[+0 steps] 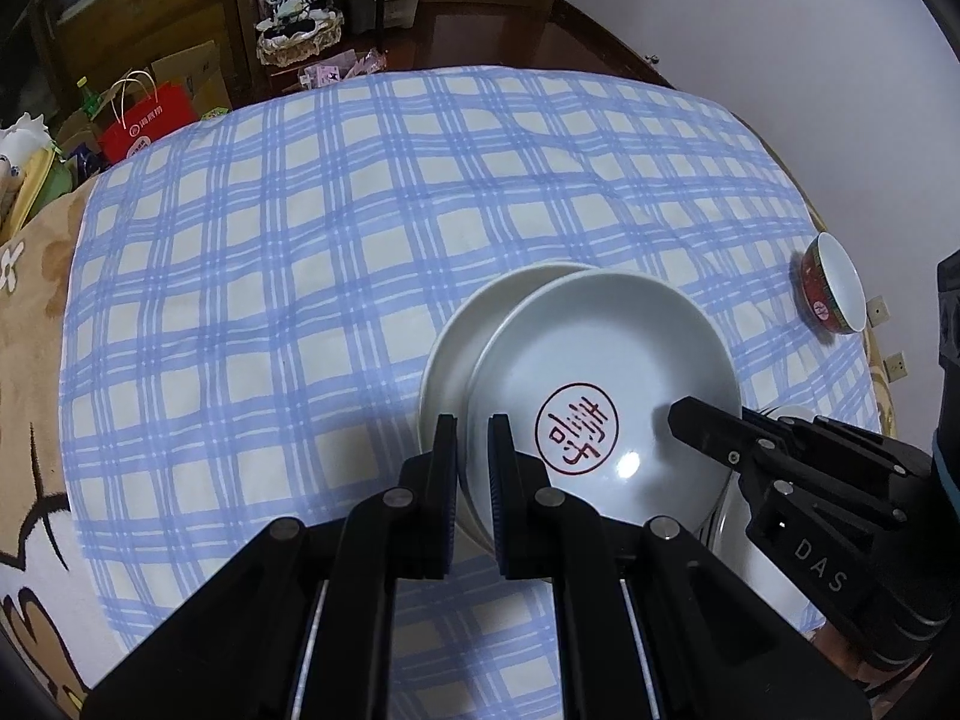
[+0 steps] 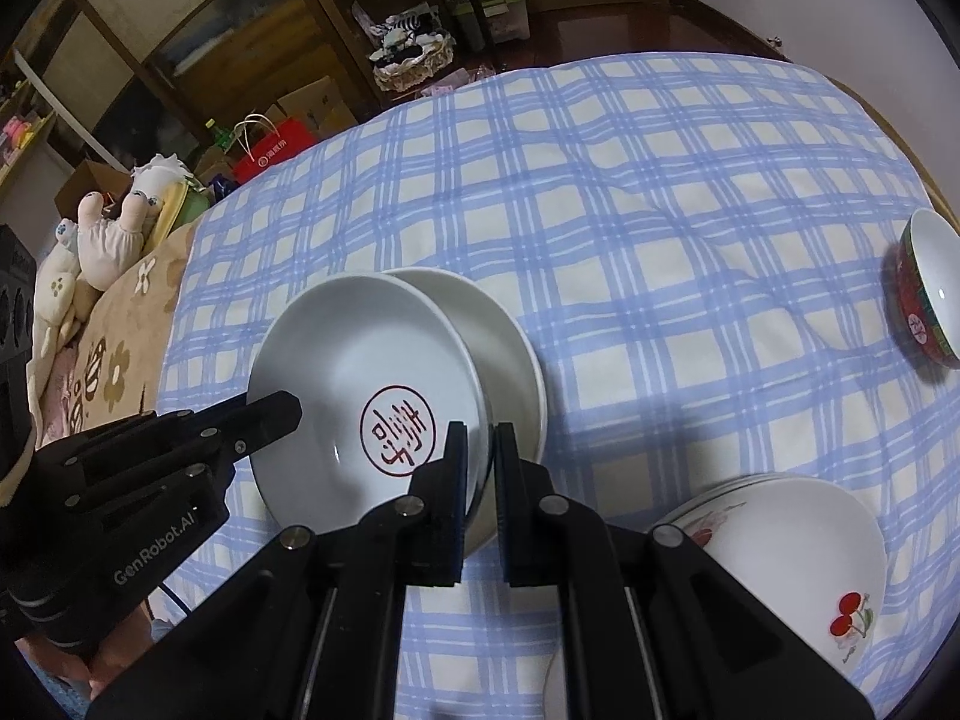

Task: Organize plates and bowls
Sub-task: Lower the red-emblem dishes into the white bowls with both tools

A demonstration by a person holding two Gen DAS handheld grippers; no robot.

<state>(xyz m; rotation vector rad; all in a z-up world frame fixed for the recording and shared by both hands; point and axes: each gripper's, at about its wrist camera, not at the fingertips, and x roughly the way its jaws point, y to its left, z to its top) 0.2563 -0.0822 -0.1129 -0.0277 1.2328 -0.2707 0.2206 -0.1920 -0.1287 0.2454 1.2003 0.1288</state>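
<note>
You have both grippers clamped on the one stamped plate (image 1: pixel 600 384), a white plate with a red seal mark in its well. The left gripper (image 1: pixel 473 468) pinches the rim on its own side, jaws drawn narrow with the rim edge between the pads. The right gripper (image 2: pixel 480 468) does likewise on the opposite rim. Each tool also shows in the other's camera, biting the far edge.

The stamped plate sits partly over a plain white plate (image 1: pixel 456 336), which lies on the blue checked cloth (image 1: pixel 300 276). The two are offset, not nested: the plain plate shows as a crescent beyond the held one. Whether the stamped plate already rests on the lower one or hangs just above it, the views do not settle; the contact line is hidden behind the rim.

Step in hand, by my judgement: setting the stamped plate onto the plain one to start a stack.

Next move calls for sliding the held plate across until the rims line up, keeping both hands level so it does not tip, then seating it before you let the jaws part.

Other stock noted: a stack of cherry-print plates (image 2: pixel 798 546) near your right gripper, and a red-sided bowl (image 2: pixel 927 294) tilted on the cloth well apart at the far right.
</note>
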